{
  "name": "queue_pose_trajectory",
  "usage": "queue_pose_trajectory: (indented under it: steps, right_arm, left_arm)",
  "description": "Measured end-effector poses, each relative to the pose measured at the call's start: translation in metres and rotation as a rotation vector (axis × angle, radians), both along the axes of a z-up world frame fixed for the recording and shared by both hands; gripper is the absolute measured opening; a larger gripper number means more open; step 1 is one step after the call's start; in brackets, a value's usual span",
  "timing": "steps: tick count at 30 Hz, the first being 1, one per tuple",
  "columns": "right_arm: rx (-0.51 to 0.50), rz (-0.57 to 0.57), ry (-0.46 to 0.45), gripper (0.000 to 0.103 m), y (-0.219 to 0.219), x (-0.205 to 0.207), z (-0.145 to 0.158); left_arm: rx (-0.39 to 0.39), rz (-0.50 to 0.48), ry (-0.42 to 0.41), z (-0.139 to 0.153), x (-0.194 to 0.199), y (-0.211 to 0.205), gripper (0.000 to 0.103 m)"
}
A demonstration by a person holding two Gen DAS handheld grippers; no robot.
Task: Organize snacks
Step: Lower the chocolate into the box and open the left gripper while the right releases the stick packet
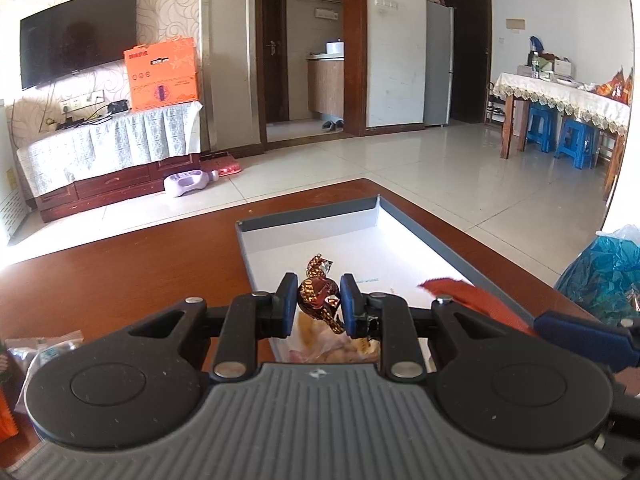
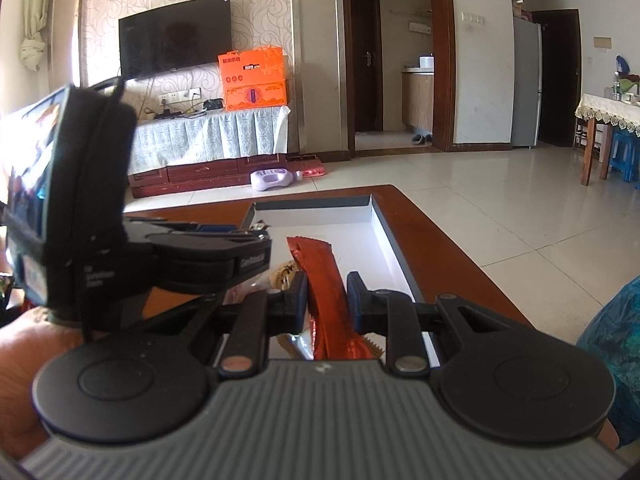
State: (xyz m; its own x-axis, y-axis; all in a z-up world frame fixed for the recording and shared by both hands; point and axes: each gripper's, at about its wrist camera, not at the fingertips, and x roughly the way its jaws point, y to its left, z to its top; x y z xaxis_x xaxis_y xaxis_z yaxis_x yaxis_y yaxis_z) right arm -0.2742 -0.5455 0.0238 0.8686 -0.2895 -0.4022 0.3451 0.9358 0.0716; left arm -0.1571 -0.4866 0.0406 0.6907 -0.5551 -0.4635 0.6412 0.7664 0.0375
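2 grippers hang over the box [image 1: 372, 216] on the table [image 1: 120, 272], and each one has a snack. The left gripper [image 1: 319, 300] has its jaws pressed on a brown candy [image 1: 318, 294] in a shiny wrapper. The candy is up in the air, above the near end of the box. The right gripper [image 2: 327, 300] is clamped tight on a long red packet [image 2: 326, 280]. That packet sticks out ahead of the jaws, over the white floor of the box.

Some pale snacks [image 1: 336, 346] lie low in the near end of the box already, but they are blurry and I cannot tell what they are. The far end looks bare. A blue bag [image 1: 604, 276] sits on the table to the right of the box, and a few other packets [image 1: 40, 350] lie off to the left.

I think this is the put-it-in step. Both snacks are picked up and over the box, but not let go yet. Next, each gripper should go lower, find a free spot, and open its jaws so the snack drops softly. The 2 grippers are close, so they should not bump.
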Motion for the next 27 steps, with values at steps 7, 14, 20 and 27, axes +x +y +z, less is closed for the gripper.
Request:
queue_pose_trajectory:
  steps: [7, 14, 20, 27]
  right_arm:
    - [0.02, -0.022, 0.043, 0.024, -0.005, 0.005, -0.005]
    - [0.036, -0.025, 0.064, 0.024, -0.009, 0.006, -0.007]
    - [0.031, -0.014, 0.088, 0.024, -0.008, 0.009, -0.01]
    - [0.027, -0.014, 0.097, 0.024, -0.009, 0.007, -0.011]
  left_arm:
    - [0.007, -0.02, 0.007, -0.006, 0.011, -0.021, 0.027]
    - [0.022, -0.035, 0.021, -0.013, 0.02, -0.035, 0.027]
    - [0.035, -0.049, 0.025, -0.017, 0.025, -0.046, 0.027]
    - [0.066, -0.065, 0.039, -0.021, 0.031, -0.052, 0.027]
